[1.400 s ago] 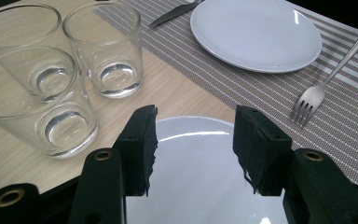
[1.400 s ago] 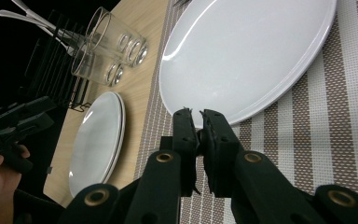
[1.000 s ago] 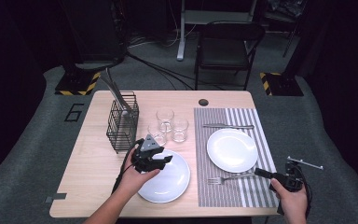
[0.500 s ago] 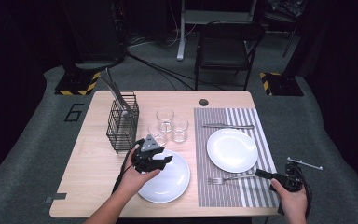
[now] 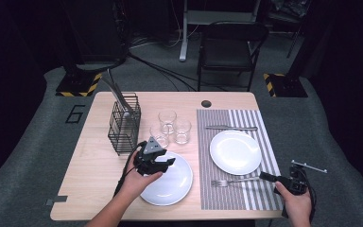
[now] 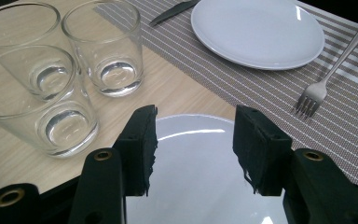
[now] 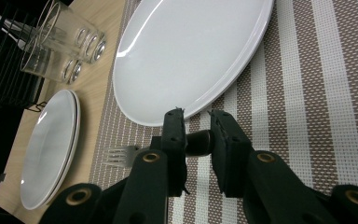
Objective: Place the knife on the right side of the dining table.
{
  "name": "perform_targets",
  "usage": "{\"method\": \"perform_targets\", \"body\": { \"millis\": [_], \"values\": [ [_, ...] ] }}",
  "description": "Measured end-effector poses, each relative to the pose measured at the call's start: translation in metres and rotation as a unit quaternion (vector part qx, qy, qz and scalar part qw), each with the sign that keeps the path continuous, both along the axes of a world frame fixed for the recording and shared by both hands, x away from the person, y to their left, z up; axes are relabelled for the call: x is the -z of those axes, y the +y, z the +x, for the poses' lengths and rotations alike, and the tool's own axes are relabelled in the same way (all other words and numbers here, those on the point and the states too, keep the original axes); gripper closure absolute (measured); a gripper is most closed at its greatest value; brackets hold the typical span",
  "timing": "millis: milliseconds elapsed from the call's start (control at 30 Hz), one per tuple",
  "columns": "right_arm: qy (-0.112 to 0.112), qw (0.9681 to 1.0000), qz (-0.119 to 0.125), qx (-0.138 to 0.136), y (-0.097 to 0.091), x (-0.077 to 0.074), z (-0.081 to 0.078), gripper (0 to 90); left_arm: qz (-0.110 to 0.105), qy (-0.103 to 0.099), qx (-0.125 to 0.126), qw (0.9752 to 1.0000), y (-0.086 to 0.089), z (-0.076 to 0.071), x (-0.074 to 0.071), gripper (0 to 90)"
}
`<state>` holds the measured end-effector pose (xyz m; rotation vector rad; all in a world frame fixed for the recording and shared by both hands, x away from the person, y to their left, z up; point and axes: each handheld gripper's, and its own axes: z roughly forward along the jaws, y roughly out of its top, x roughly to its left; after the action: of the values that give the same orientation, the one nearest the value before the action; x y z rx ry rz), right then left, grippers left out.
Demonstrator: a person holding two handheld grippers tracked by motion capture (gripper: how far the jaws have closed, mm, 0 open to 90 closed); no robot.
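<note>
High view: the striped placemat (image 5: 260, 189) serves as landmark, lying on the right half of the wooden surface (image 5: 94, 189). The fork (image 5: 231, 180) lies on the placemat's near edge, tines toward the bare wood, just below the white plate (image 5: 235, 152) that sits mid-mat. The right gripper (image 5: 270, 177) is at the fork's handle end, by the mat's near right corner. The left gripper (image 5: 164, 161) is just left of the placemat, over the far rim of a stack of plates (image 5: 168, 182). Three glasses (image 5: 175, 126) and a wire cutlery basket (image 5: 124, 124) stand further left of the mat. A knife (image 5: 230, 127) lies along its far side.

Left gripper view: the gripper (image 6: 195, 140) stands moderately wide with nothing between its pads, above the plate stack (image 6: 200, 186); the fork (image 6: 324, 84) lies on the placemat (image 6: 261, 88) beyond.

Right gripper view: the gripper (image 7: 197, 140) is narrow, the fork's dark handle (image 7: 199, 142) between its pads. Its jaws have just been opening slightly; whether they press on the handle I cannot tell.
</note>
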<state>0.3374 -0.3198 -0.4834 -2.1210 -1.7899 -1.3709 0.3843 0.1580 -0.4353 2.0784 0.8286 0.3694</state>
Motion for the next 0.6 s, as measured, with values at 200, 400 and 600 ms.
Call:
{"method": "perform_targets", "body": {
  "millis": [200,400,600],
  "values": [
    [-0.004,1.0000,0.005,0.004,-0.0038,0.0029,0.0004,73.1,0.002,0.000,0.000,1.0000,-0.0001,0.0002,0.0005,49.2],
    [0.002,1.0000,0.000,0.009,-0.0058,0.0058,0.0012,72.2,0.004,0.000,0.002,1.0000,-0.0004,0.0004,0.0011,49.2],
    [0.005,0.9999,-0.008,0.012,-0.0066,0.0084,0.0024,71.7,0.004,0.000,0.002,1.0000,-0.0006,0.0004,0.0013,49.2]
  ]
}}
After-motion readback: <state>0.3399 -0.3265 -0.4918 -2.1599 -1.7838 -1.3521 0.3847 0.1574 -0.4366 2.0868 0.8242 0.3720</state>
